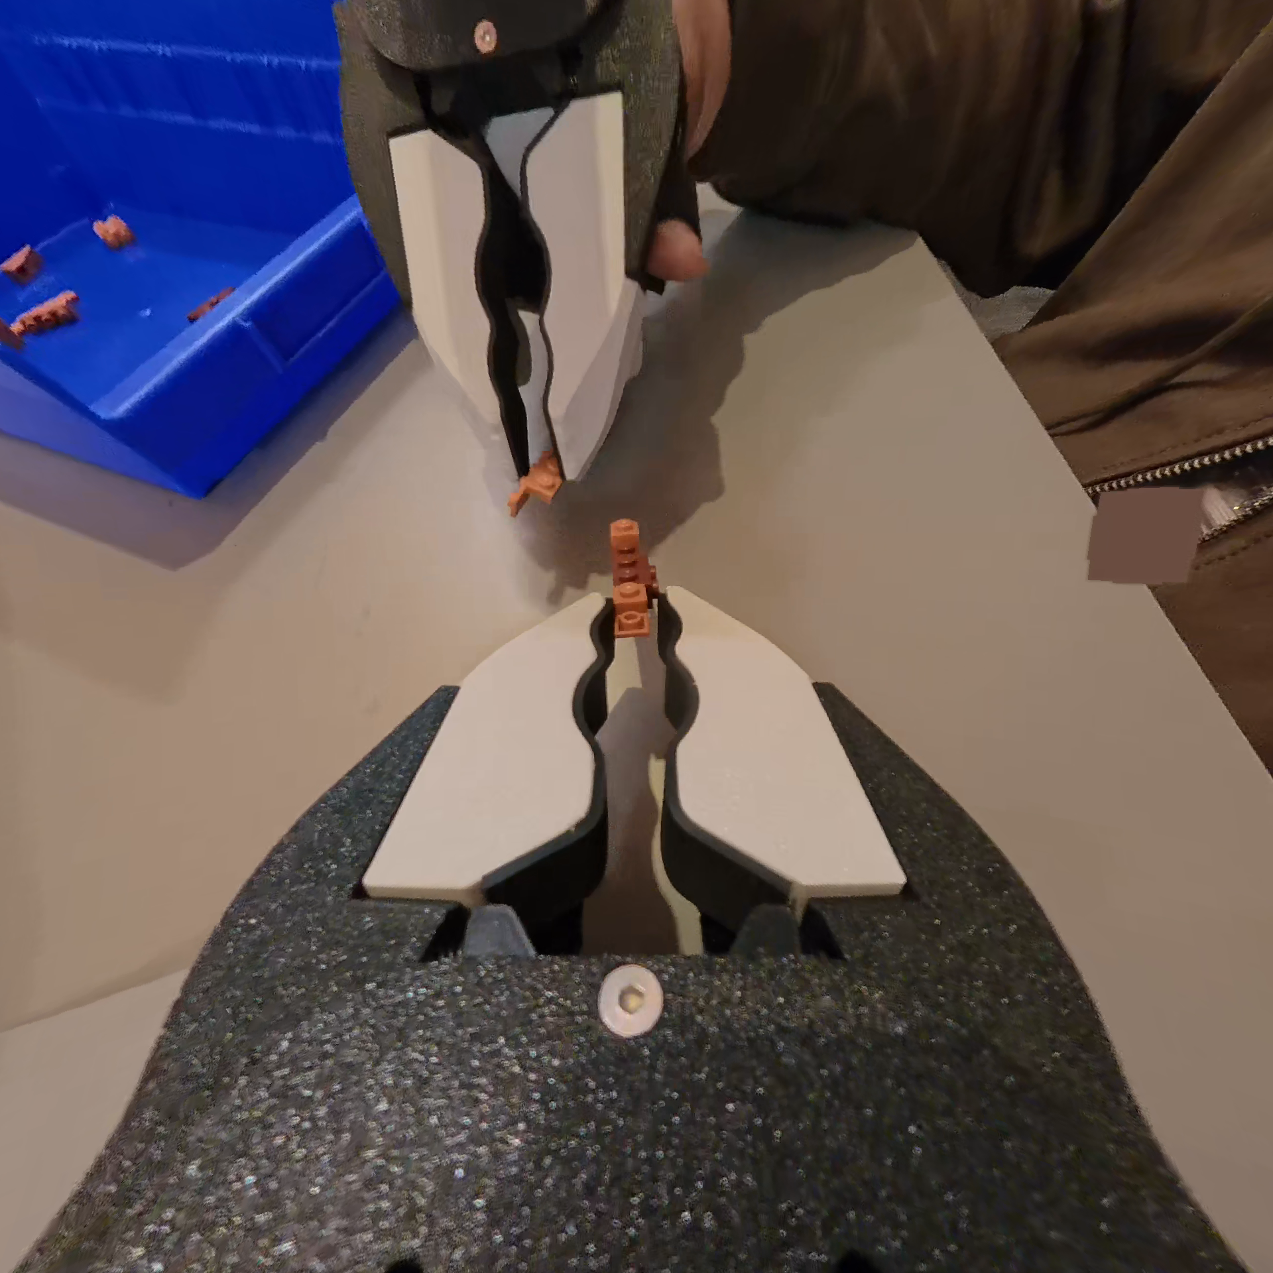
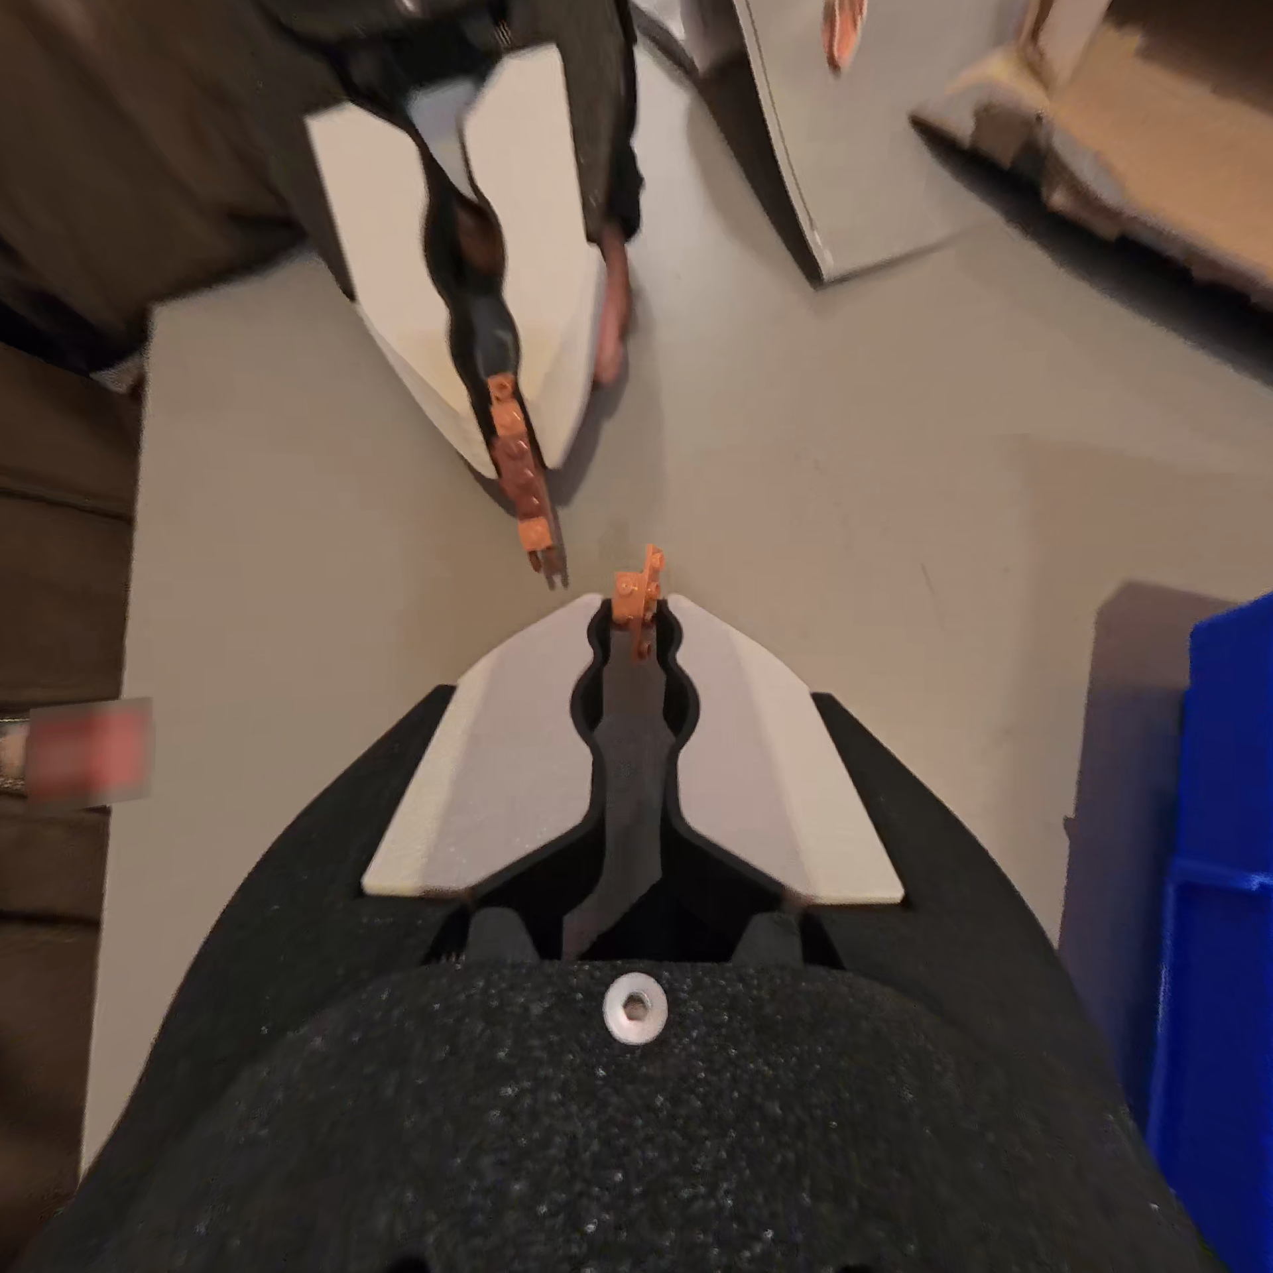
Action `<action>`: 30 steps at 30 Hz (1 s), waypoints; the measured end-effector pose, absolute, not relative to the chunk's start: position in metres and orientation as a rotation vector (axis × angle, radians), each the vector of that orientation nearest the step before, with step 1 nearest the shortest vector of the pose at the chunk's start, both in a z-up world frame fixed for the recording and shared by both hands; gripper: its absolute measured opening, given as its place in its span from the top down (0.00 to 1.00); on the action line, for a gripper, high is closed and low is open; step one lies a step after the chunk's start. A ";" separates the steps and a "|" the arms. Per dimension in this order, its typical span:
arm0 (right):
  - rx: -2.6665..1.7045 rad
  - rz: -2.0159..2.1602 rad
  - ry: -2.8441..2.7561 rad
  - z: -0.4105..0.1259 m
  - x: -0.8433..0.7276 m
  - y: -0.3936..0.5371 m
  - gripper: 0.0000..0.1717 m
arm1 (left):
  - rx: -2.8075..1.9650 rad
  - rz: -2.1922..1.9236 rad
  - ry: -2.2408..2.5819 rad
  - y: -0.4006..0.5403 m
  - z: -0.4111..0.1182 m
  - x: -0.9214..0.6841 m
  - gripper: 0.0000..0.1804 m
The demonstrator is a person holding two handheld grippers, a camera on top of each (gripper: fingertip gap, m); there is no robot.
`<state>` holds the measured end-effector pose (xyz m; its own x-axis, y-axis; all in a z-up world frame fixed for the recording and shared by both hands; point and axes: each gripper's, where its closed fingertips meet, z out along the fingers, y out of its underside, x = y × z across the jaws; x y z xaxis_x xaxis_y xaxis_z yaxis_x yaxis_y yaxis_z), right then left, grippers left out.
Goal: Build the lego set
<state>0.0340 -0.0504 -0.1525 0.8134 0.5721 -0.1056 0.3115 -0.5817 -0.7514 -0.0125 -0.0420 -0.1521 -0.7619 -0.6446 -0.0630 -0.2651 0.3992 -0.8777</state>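
While both of my claws hang above the pale surface (image 1: 861, 689), each is closed narrow on a small stud-topped brick piece. My left claw (image 1: 635, 606) grips a slim stack of orange and dark brown bricks (image 1: 628, 575) at its near end, with the far end sticking out past the fingertips; the right wrist view shows the same stack (image 2: 521, 475) wedged between the white fingers. My right claw (image 2: 637, 606) pinches a small orange bracket-like piece (image 2: 637, 592), and from the left view that piece (image 1: 537, 482) pokes out below the tips, tilted.

The two pieces are near each other but clearly apart, with bare surface between them, so nothing is joined between them yet. By my judgement the stack is already partly built, since several bricks sit locked together, while the orange piece is separate.

Off to the side stands a blue bin (image 1: 207, 427) holding a few more loose brownish pieces (image 1: 114, 231), well apart from both claws. A sleeve (image 1: 964, 103) and hand show behind the right claw.
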 end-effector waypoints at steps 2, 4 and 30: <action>-2.166 0.453 -0.681 -0.142 0.027 -0.052 0.93 | -0.759 -1.328 2.257 -0.044 -0.150 -0.012 0.94; -2.121 0.493 -0.710 -0.134 0.019 -0.054 0.93 | -0.742 -1.340 2.249 -0.046 -0.148 -0.012 0.94; -2.050 0.755 -0.764 -0.126 -0.012 -0.063 0.93 | -0.587 -1.439 2.203 -0.062 -0.136 -0.018 0.94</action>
